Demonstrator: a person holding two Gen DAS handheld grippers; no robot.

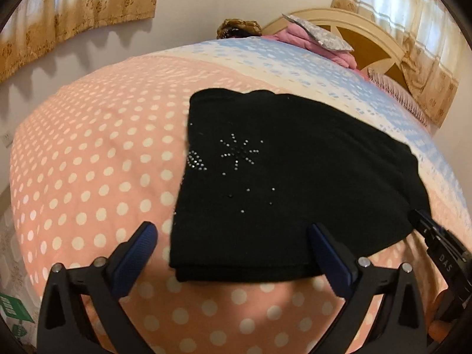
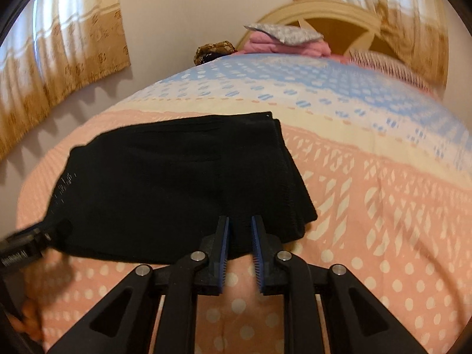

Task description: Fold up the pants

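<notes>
The black pants [image 1: 295,177] lie folded into a thick rectangle on the pink dotted blanket [image 1: 88,162], with rhinestone stars on top. My left gripper [image 1: 233,233] is wide open, and the near left corner of the pants sits between its fingers without touching the pads. In the right wrist view the pants [image 2: 177,183] spread up and to the left. My right gripper [image 2: 240,227] hovers at their near right edge. Its jaws stand a narrow gap apart, with flat black cloth showing in the gap and no fold pinched. Each gripper shows at the edge of the other's view.
Pink folded clothes [image 1: 298,34] and a grey pillow [image 1: 321,37] are piled by the cream headboard [image 1: 354,26] at the far end of the bed. Gold curtains hang on both sides. A green box [image 1: 11,309] sits beyond the bed's left edge.
</notes>
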